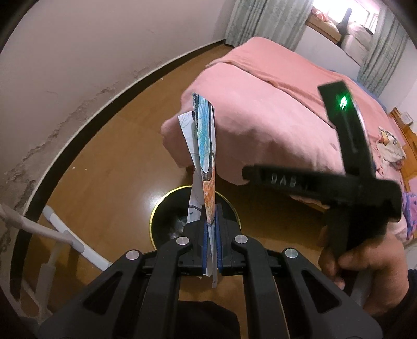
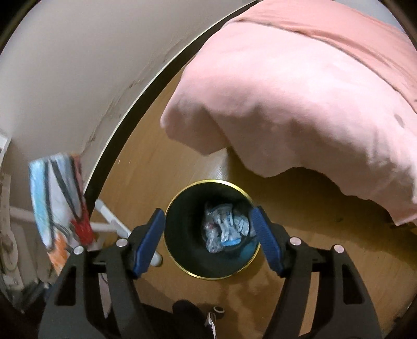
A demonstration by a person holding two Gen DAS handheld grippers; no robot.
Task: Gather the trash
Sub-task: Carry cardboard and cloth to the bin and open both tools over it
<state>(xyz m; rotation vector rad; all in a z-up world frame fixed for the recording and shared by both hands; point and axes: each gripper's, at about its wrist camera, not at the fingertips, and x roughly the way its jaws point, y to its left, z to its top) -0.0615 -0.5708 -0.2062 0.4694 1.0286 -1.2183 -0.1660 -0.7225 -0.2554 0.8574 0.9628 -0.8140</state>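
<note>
Left gripper (image 1: 211, 234) clamped on the coloured drawing (image 1: 206, 146), long axis upright, directly above the black bin (image 1: 166, 221) (right gripper (image 2: 208, 234) wide, empty).

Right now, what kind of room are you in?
Most likely a bedroom. There is a bed under a pink blanket, curtains by a bright window, and a small black bin on the wooden floor.

A home bedroom was shown: a bed draped in a pink blanket (image 1: 273, 117) stood on a glossy wooden floor (image 1: 104, 182), patterned grey-green curtains (image 1: 260, 20) were hung by a window, and a wooden headboard (image 1: 406, 130) was seen.
</note>
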